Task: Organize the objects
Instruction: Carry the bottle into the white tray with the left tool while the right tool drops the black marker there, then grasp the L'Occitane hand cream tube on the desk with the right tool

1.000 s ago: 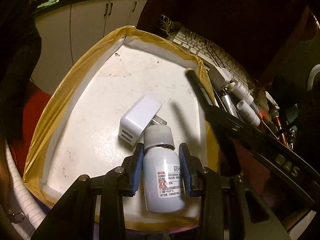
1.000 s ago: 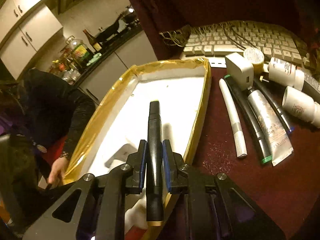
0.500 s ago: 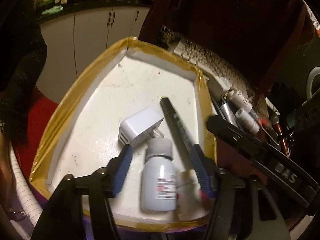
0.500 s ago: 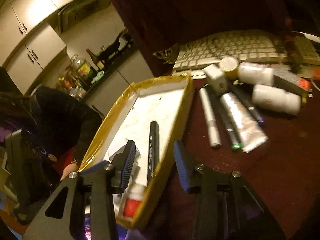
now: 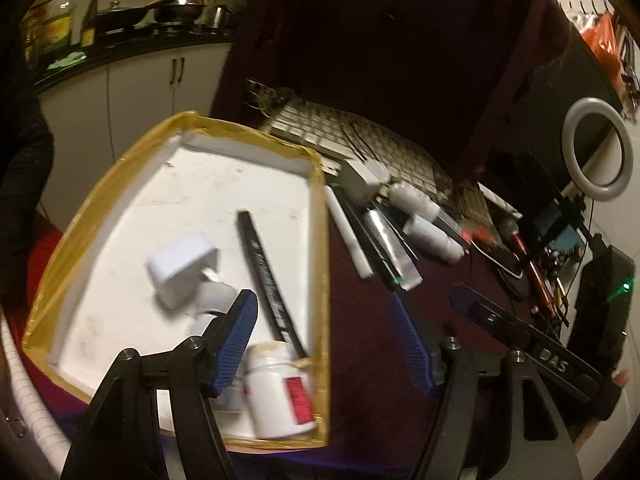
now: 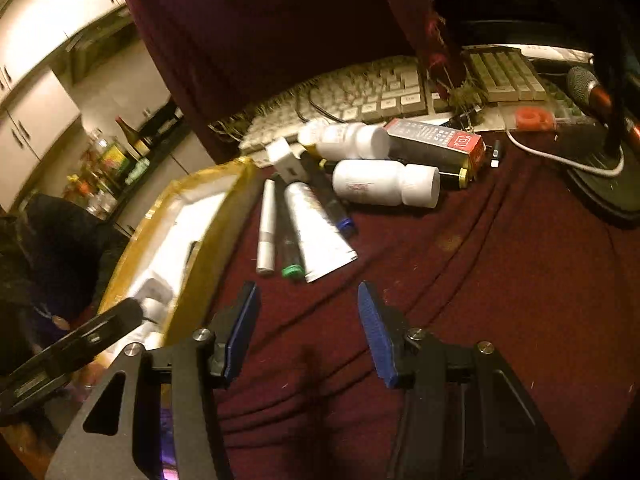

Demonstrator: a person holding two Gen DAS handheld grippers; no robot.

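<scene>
A maroon cloth (image 6: 500,280) covers the table. Both your left gripper (image 5: 324,344) and right gripper (image 6: 306,328) hang spread and empty. The pen (image 5: 266,276) lies by the tray's (image 5: 320,240) right wall. Beyond, the tube (image 6: 320,236) and bottle (image 6: 384,182) crowd together; a careless reach could roll the bottle.
</scene>
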